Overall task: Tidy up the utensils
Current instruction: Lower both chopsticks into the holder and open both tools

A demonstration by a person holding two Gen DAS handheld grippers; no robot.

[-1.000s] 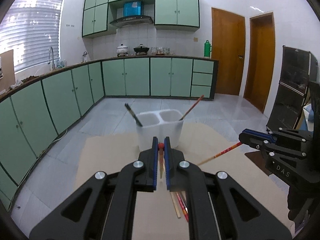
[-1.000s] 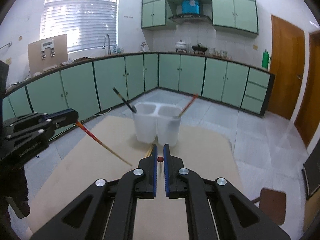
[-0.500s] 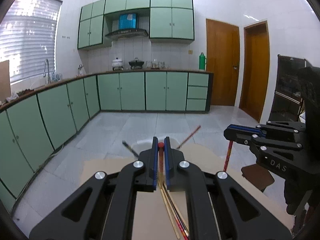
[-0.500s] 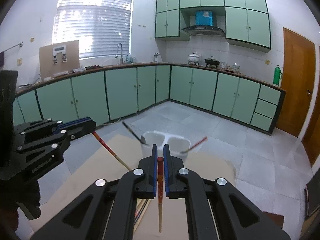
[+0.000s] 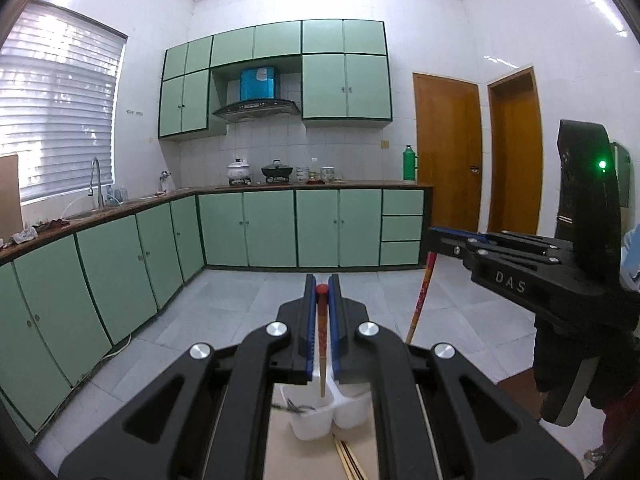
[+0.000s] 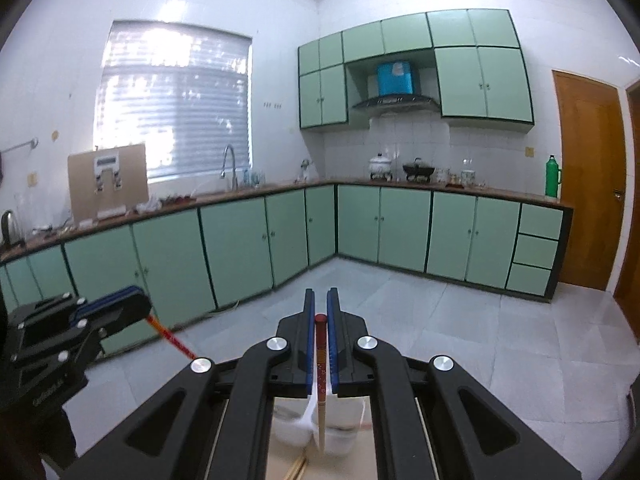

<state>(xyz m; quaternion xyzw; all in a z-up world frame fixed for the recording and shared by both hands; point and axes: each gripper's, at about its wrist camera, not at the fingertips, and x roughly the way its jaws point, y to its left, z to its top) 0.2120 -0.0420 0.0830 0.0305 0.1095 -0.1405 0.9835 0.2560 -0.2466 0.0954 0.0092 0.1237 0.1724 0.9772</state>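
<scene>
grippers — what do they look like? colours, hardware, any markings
Both match: matte black angular linkage bodies with triangular cut-outs, round silver screw heads at the joints, and slim blue pads lining the fingers. The left gripper and the right gripper look alike. Seen from the left, the right unit's side reads "DAS" in pale letters, with a green LED behind it. No cables or sleeves visible.

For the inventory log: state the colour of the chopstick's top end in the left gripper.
Red cap on the chopstick, held in the left gripper; clearest in the left wrist view.

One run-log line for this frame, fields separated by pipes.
left tongs: shut on chopstick | right tongs: shut on second chopstick | both raised above white two-cup holder | loose chopsticks on board
</scene>
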